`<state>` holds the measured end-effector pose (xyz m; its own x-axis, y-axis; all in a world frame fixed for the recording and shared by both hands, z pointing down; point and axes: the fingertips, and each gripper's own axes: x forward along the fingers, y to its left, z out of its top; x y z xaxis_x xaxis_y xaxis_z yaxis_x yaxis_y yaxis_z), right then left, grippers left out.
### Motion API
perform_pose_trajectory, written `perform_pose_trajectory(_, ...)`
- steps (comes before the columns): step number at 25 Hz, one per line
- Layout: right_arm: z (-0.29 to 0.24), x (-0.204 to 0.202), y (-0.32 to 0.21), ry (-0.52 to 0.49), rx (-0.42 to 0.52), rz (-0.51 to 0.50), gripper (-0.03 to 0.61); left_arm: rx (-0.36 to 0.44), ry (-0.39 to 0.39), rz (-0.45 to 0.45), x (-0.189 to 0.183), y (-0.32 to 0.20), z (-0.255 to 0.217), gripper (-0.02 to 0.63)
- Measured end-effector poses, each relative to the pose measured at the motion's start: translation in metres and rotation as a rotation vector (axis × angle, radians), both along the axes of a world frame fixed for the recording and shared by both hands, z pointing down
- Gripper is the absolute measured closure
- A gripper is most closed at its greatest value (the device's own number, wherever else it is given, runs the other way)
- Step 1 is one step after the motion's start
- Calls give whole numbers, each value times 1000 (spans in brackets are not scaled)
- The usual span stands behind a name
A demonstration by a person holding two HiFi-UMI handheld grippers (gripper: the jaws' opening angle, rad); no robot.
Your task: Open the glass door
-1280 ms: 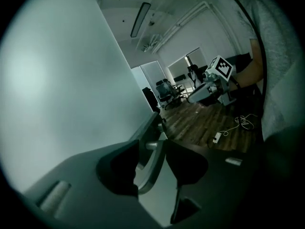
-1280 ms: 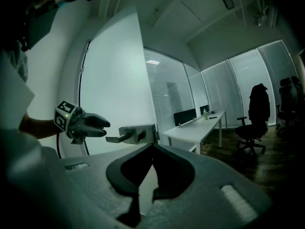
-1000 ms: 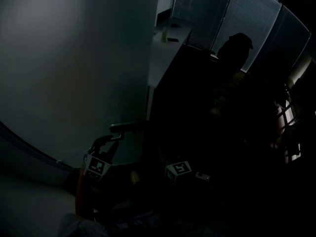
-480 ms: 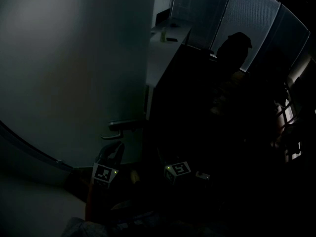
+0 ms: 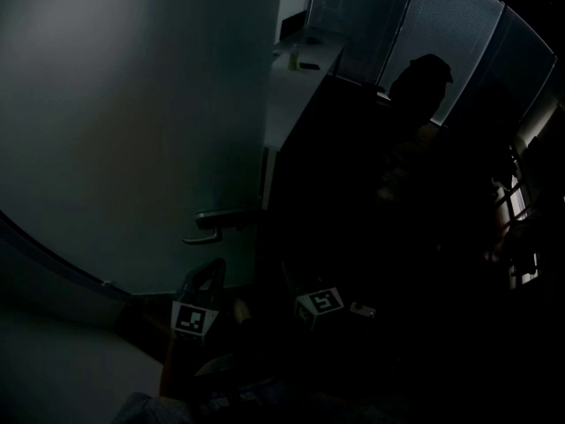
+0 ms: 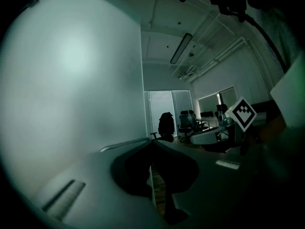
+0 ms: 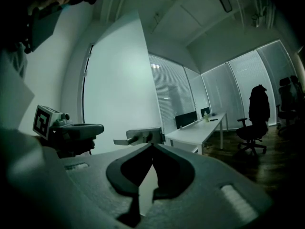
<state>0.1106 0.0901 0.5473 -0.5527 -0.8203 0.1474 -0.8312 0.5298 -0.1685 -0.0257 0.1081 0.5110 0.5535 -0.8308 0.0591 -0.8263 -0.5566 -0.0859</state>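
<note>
Jaws having just been closing together on nothing, the left gripper (image 5: 213, 268) is hanging just below the glass door's (image 5: 132, 131) level handle (image 5: 219, 223), nearer than the right gripper (image 7: 152, 145), likewise closed and empty.

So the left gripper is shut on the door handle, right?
No. The left gripper is shut, but its jaws have just closed on nothing, as the left gripper view shows. The handle sits above it, apart, in the head view.
</note>
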Motion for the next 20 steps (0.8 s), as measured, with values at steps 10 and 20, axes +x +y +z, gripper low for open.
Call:
perform_pose_trajectory(10, -6, -6, 11, -1, 12, -16, 577, -9, 40, -10, 0, 17, -4, 611)
perform_pose_trajectory(20, -21, -4, 29, -12, 55, -20, 577, 14, 18, -25, -11, 32, -13, 611)
